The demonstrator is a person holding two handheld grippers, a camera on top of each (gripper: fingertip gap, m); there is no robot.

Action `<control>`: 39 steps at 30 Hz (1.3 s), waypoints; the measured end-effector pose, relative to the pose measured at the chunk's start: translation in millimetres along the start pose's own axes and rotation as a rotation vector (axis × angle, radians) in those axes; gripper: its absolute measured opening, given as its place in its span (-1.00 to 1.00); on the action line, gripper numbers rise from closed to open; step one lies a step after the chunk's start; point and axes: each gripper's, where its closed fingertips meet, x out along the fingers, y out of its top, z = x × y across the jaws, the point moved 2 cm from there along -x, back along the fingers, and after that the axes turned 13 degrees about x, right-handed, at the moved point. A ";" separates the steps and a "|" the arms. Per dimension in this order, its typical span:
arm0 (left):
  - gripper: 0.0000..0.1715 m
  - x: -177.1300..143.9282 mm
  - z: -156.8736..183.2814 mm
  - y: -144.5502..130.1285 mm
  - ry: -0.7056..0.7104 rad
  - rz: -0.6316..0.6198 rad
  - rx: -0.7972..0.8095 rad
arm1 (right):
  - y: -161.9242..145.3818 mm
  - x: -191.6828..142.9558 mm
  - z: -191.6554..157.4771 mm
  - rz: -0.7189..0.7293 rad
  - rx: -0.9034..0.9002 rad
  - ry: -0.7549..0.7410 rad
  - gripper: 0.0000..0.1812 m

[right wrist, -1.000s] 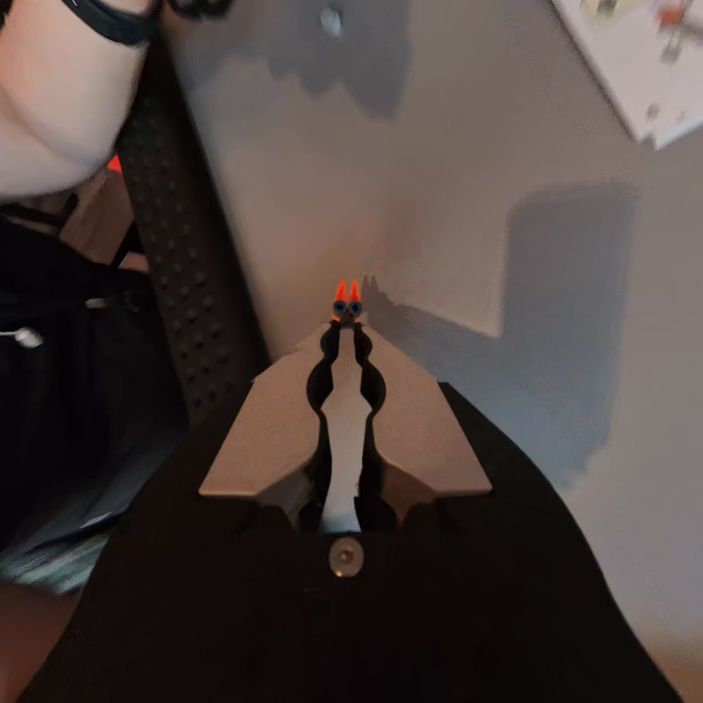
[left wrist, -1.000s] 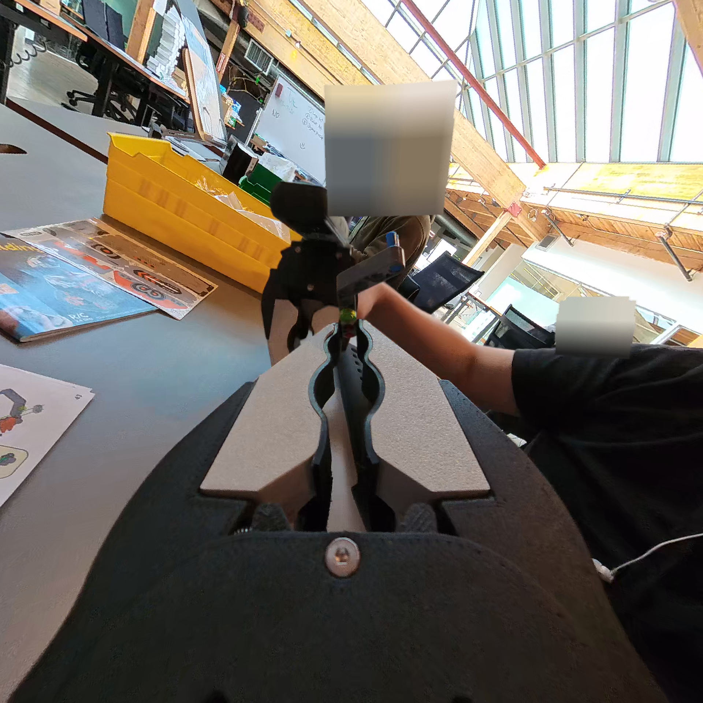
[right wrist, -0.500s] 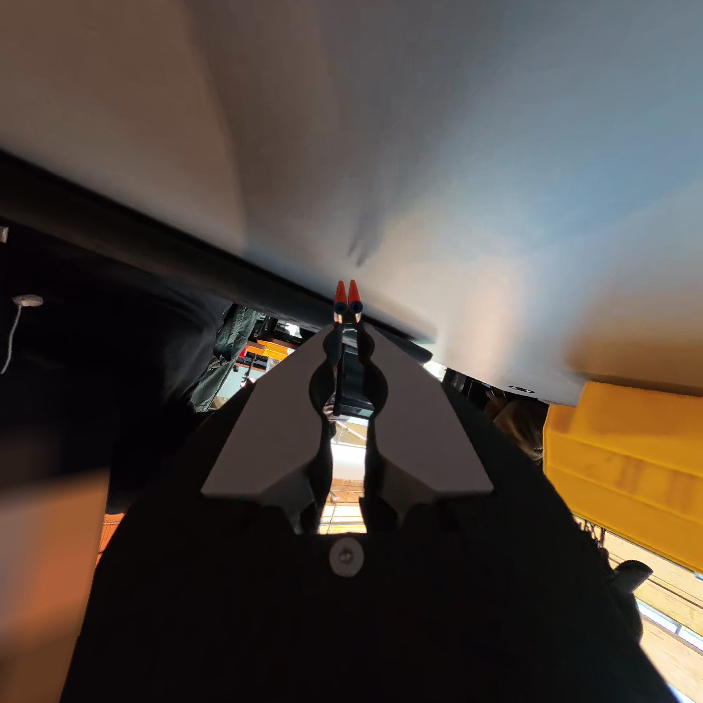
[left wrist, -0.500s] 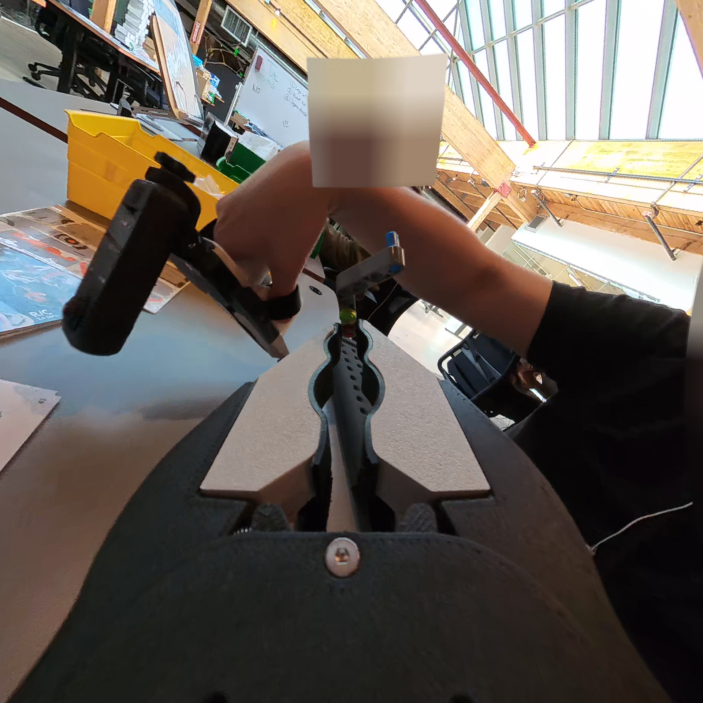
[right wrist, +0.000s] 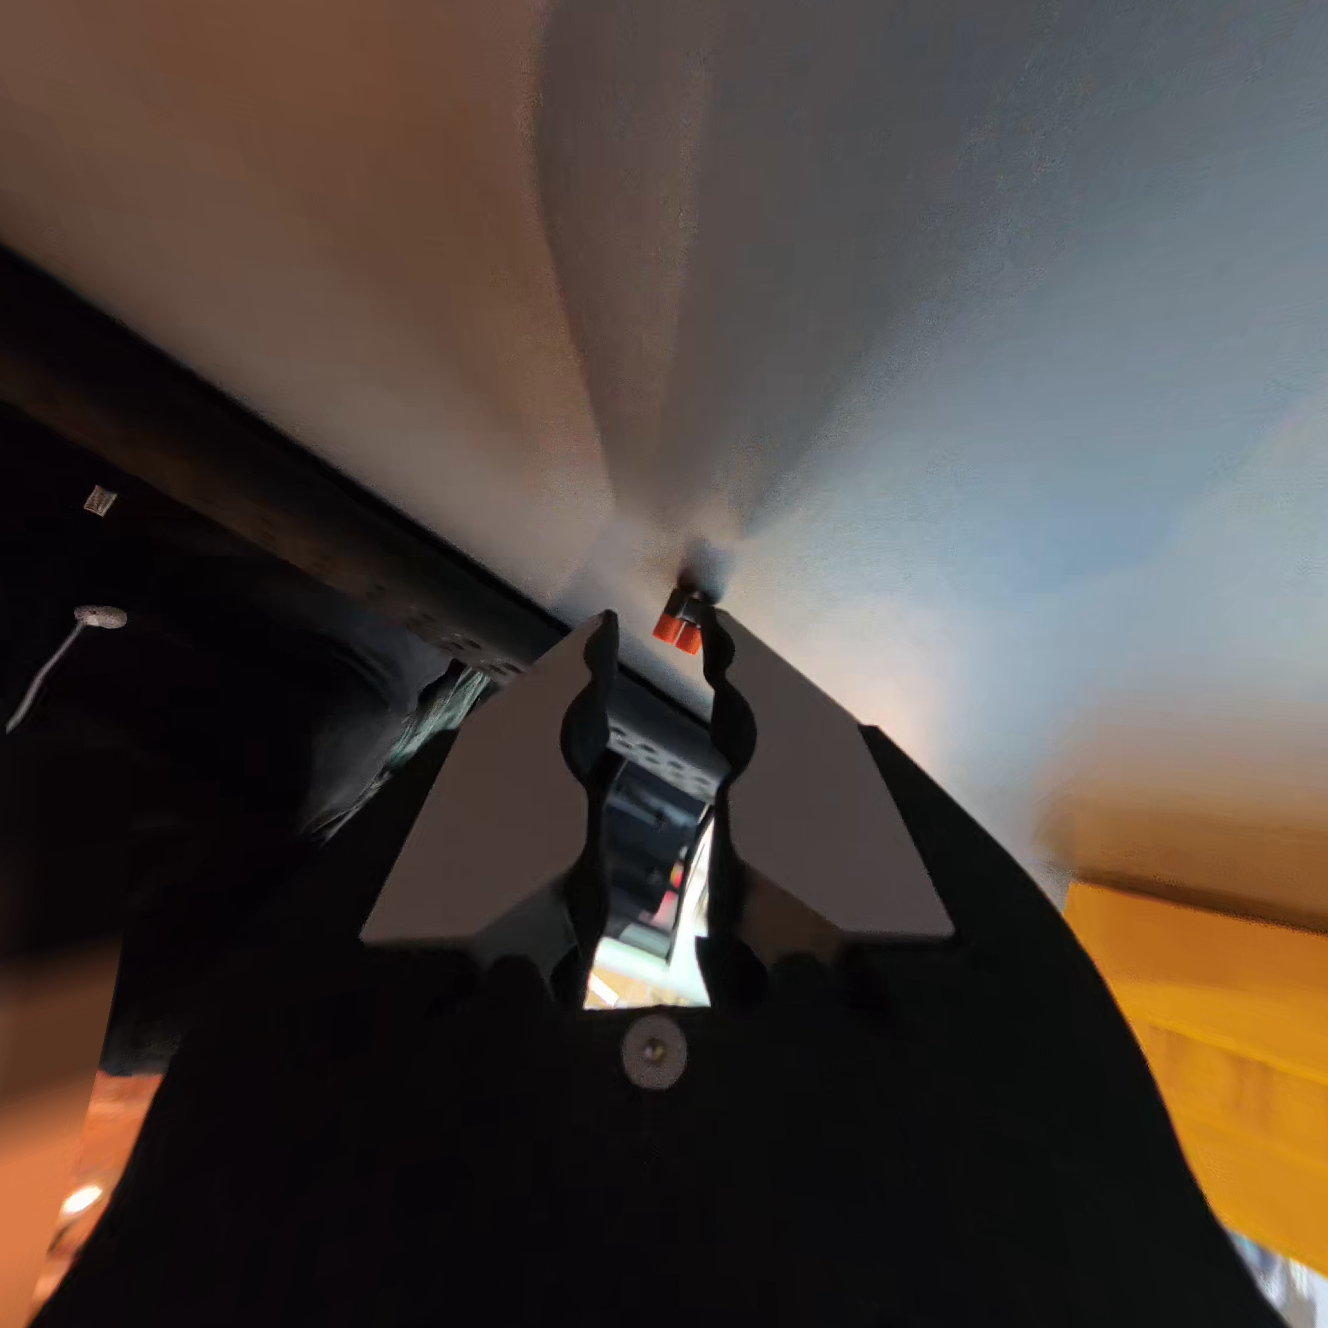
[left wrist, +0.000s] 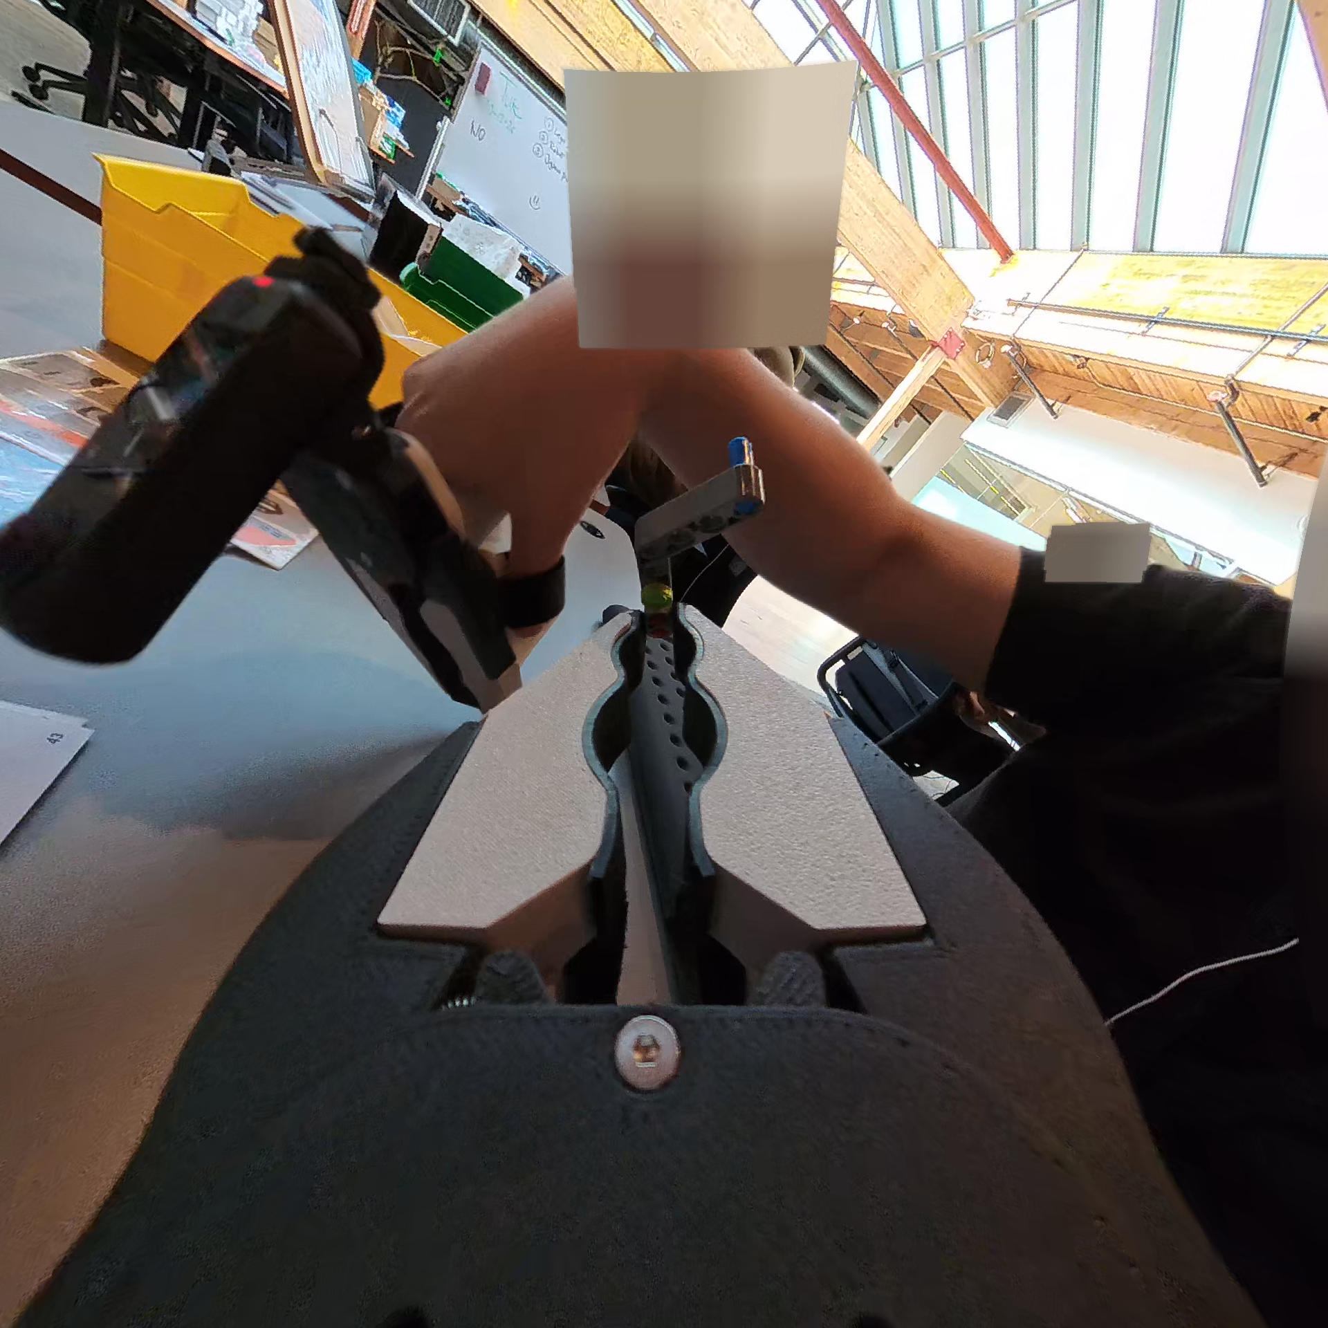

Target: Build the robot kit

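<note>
My left gripper (left wrist: pixel 657 618) is shut on a thin dark axle that carries a yellow-green bush (left wrist: pixel 656 595). A grey beam (left wrist: pixel 693 514) with blue pins (left wrist: pixel 740 453) sits on top of the axle, held above the grey table (left wrist: pixel 215 718). My right gripper (right wrist: pixel 660 618) is open, its tips down at the table surface (right wrist: pixel 934 359). A small orange piece (right wrist: pixel 677 632) lies between the tips, close to the right finger. In the left wrist view the right gripper (left wrist: pixel 496 686) is held by a hand, tips down just left of my left fingers.
A yellow bin (left wrist: pixel 187 244) stands at the back left and also shows in the right wrist view (right wrist: pixel 1207 1042). A green bin (left wrist: pixel 460 280) is behind it. Booklets (left wrist: pixel 43 431) and a white sheet (left wrist: pixel 29 762) lie at the left. The person's arm (left wrist: pixel 790 503) crosses behind the beam. About 15 cm separates my left fingertips from my right.
My right gripper has come down to the table and opened. The orange piece it was shut on has left its grip. My left gripper still holds its assembly in about the same place.
</note>
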 end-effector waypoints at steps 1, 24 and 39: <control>-0.94 -0.1 0.0 0.1 -0.001 0.003 -0.003 | -1.3 -4.9 1.9 0.089 -0.047 0.015 -0.76; -0.95 4.4 -7.0 -11.2 0.006 -0.046 -0.028 | -30.2 21.4 26.6 1.117 -0.899 0.114 -0.93; -0.95 2.3 -13.0 -12.7 0.019 -0.042 -0.057 | -37.2 9.3 18.7 1.474 -0.145 0.235 -0.44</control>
